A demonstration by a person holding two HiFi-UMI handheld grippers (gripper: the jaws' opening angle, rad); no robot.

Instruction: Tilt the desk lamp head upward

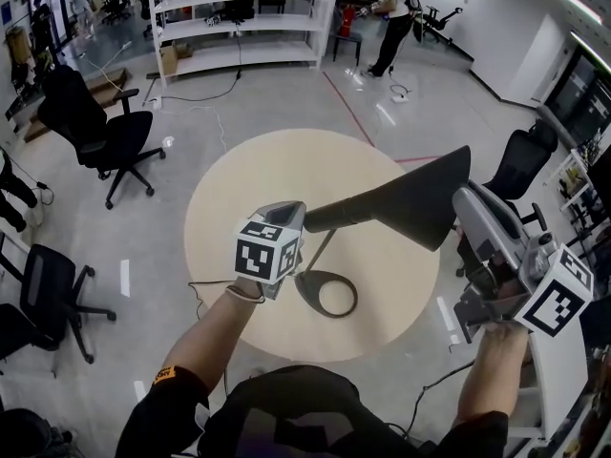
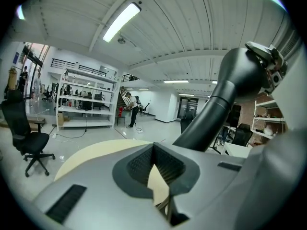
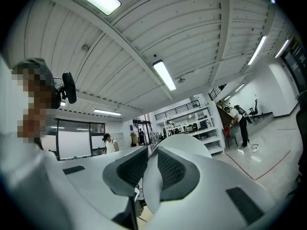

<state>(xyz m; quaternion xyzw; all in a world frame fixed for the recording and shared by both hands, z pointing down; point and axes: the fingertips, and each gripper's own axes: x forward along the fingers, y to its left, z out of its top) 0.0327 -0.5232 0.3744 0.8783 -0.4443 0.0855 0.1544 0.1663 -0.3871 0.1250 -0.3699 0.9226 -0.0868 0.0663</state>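
Note:
A dark grey desk lamp stands on the round beige table; its ring base lies near the table's front. The cone-shaped lamp head lies nearly level, wide end to the right. My right gripper is at that wide end, and in the right gripper view it is shut on the head's white rim. Against the lamp's neck rests my left gripper. In the left gripper view its jaws are shut with only table showing below, and the lamp head rises at the right.
Black office chairs stand at the left, near left and right. A cable runs off the table's front left. White shelves and a person are far back. A white desk sits at my right.

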